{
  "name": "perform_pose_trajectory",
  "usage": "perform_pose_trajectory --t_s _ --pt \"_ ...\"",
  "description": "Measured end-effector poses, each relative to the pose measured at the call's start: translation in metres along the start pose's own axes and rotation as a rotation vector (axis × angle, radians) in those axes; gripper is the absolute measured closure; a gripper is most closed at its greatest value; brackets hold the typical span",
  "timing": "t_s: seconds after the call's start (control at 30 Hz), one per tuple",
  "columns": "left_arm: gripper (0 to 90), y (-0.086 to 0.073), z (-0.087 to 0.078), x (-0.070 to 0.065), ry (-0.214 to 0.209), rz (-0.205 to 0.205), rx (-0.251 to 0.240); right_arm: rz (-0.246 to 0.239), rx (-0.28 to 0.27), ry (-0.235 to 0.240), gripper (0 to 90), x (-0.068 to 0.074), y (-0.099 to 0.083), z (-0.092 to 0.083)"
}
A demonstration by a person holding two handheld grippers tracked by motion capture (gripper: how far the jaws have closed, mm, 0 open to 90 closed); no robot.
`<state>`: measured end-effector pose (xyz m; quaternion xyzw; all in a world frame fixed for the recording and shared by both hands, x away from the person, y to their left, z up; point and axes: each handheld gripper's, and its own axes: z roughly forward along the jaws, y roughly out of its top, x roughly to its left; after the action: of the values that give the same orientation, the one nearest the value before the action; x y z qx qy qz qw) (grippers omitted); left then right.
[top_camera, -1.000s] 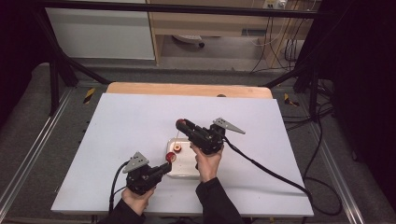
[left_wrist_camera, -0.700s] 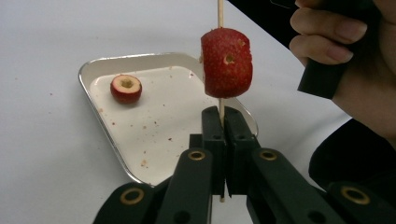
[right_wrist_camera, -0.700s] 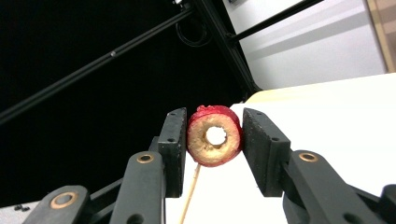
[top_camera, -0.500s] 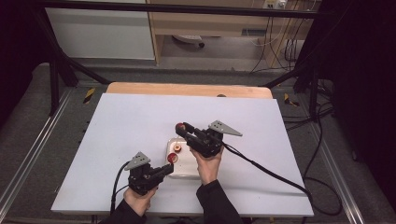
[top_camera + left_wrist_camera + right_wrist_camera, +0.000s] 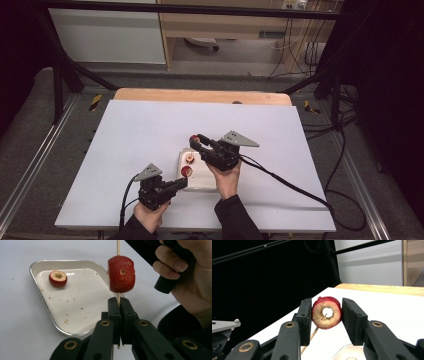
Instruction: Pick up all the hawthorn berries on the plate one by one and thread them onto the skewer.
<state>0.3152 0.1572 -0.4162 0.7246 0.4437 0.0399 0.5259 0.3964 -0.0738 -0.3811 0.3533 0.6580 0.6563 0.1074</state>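
My left gripper (image 5: 119, 305) is shut on a thin wooden skewer (image 5: 118, 247) that stands upright, with a red cored fruit (image 5: 121, 273) threaded on it just above the jaws. In the high view that left gripper (image 5: 176, 184) sits at the near left edge of the white tray (image 5: 204, 184). My right gripper (image 5: 326, 307) is shut on a red cored fruit ring (image 5: 327, 313), and the skewer's tip shows through its hole. From above, the right gripper (image 5: 198, 142) holds it over the tray's far end. Another red cored fruit (image 5: 58, 278) lies in the tray (image 5: 50, 263).
The tray lies near the front middle of a white table (image 5: 150, 130) with a wooden strip (image 5: 200, 95) along its far edge. Cables (image 5: 290, 182) trail from both grippers. A dark frame and grey floor surround the table.
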Motion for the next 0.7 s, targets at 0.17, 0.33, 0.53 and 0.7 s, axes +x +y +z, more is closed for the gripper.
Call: perform_pose_trajectory --t_s 0.17,0.33,0.53,0.7 --pt "88.6 -0.001 0.000 -0.002 0.014 0.027 -0.018 0.034 -0.010 0.000 61.4 0.000 -0.003 0.001" --pt "88.7 0.001 -0.002 0.001 0.061 0.085 -0.017 0.123 0.005 0.026 60.4 -0.005 0.001 0.000" --pt "88.7 -0.002 0.002 -0.004 0.141 0.219 -0.001 0.234 0.102 0.063 52.8 -0.011 0.008 -0.001" --pt "88.7 -0.002 0.003 -0.004 0.149 0.232 0.003 0.324 0.152 0.076 60.4 -0.015 0.012 -0.003"
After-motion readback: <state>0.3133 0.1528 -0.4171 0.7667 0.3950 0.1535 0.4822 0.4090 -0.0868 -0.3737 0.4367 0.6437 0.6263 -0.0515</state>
